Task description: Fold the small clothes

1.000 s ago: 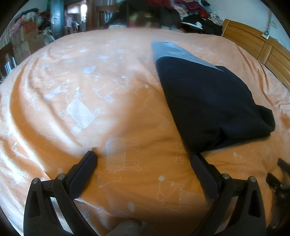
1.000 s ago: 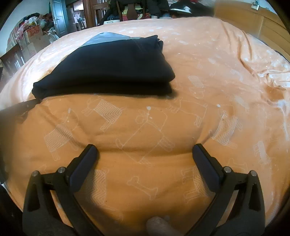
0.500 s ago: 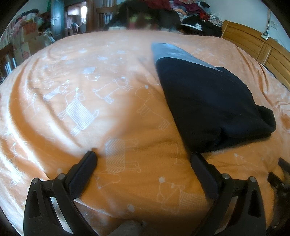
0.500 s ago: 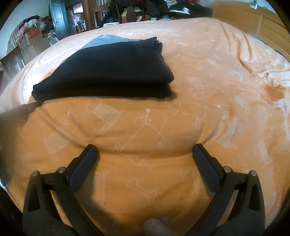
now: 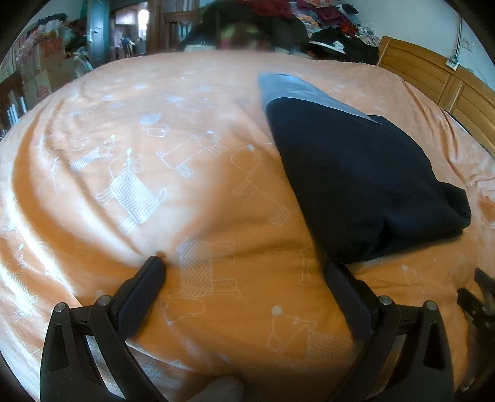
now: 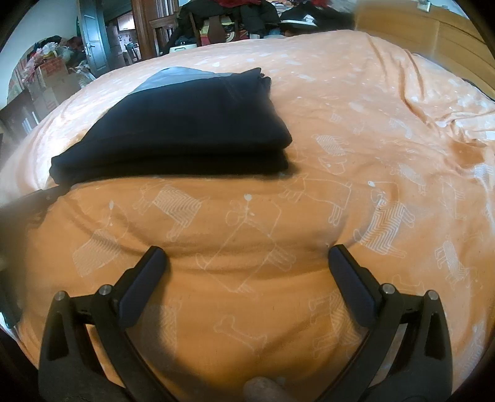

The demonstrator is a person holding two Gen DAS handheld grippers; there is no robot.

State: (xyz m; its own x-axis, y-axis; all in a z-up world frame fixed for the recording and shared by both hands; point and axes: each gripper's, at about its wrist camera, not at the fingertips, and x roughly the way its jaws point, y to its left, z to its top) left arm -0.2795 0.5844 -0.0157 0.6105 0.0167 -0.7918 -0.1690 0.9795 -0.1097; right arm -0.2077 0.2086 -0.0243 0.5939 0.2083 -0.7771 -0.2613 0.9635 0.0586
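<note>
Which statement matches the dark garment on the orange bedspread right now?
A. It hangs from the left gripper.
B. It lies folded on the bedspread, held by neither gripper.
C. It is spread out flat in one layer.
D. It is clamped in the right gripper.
B. The dark garment lies in stacked folded layers on the bedspread, while the left gripper and the right gripper are both open and empty.

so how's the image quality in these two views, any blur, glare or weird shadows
Left wrist view: strong fisheye bend, the clothes pile at the top smeared, a soft shadow across the orange bedspread, the folded dark garment sharp. Right wrist view: the headboard blurred, a dark unfocused shape at the left edge, a shadow under the garment, no harsh glare.
</note>
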